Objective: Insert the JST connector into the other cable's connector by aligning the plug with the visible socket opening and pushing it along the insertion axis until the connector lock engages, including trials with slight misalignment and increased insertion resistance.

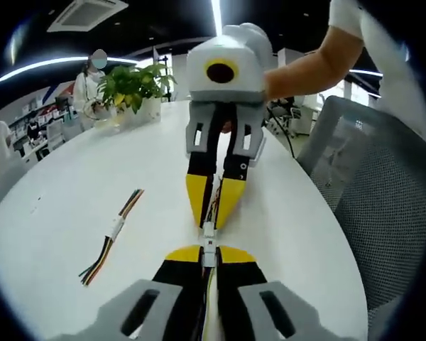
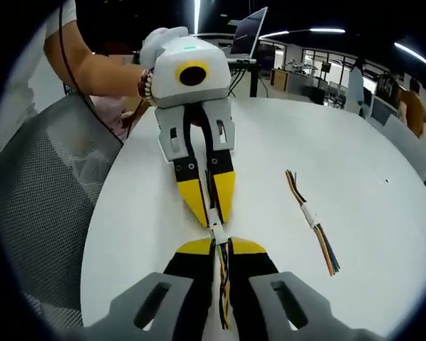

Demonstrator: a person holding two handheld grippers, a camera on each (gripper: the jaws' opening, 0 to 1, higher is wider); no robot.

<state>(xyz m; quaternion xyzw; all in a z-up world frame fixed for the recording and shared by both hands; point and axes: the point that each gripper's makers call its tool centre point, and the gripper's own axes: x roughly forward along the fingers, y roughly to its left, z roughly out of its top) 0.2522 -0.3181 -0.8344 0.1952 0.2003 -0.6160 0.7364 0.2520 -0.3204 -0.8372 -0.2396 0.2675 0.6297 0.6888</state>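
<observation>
In the left gripper view my left gripper is shut on a multicoloured cable that runs back between its yellow-tipped jaws. Facing it, my right gripper is shut on the other cable. The small white JST connectors meet end to end in the short gap between the two pairs of tips, just above the white table. The right gripper view mirrors this: my right gripper below, the left gripper above, the white connectors in line between them. Whether the lock has caught is too small to tell.
A spare cable with a white connector lies loose on the table, also the spare cable in the right gripper view. A grey mesh chair stands at the table edge. A potted plant and a laptop sit at the far ends.
</observation>
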